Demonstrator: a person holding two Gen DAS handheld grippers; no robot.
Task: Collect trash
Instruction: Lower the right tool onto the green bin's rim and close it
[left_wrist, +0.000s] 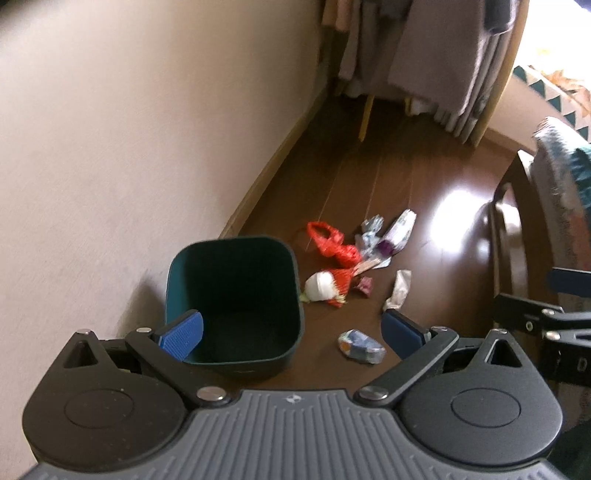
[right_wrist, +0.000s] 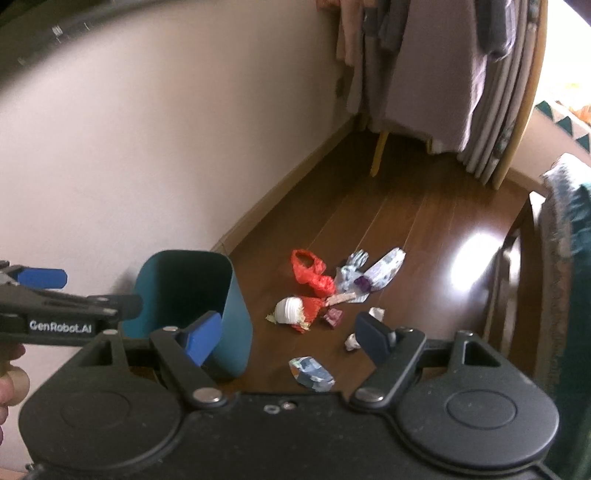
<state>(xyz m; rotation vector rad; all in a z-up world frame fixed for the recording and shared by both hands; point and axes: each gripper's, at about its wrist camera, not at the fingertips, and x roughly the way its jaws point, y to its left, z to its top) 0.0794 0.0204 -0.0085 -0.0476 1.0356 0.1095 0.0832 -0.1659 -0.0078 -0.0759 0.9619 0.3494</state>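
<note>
A dark teal bin (left_wrist: 236, 299) (right_wrist: 184, 291) stands open on the brown wooden floor by the wall. Trash lies scattered to its right: a red plastic bag (left_wrist: 334, 247) (right_wrist: 310, 273), a white lump in red netting (left_wrist: 321, 286) (right_wrist: 290, 312), silvery wrappers (left_wrist: 388, 236) (right_wrist: 373, 275), a crumpled white wrapper (left_wrist: 399, 290) and a blue-white packet (left_wrist: 362, 345) (right_wrist: 312, 373). My left gripper (left_wrist: 291, 334) hovers open over the bin's near edge, holding nothing. My right gripper (right_wrist: 288, 339) is open and empty above the packet.
A pale wall (left_wrist: 110, 147) with a baseboard runs along the left. Hanging clothes (left_wrist: 424, 55) and a yellow leg (left_wrist: 365, 118) close off the far end. A dark wooden chair with patterned cloth (left_wrist: 554, 177) stands at the right. A hand (right_wrist: 11, 376) shows at the left edge.
</note>
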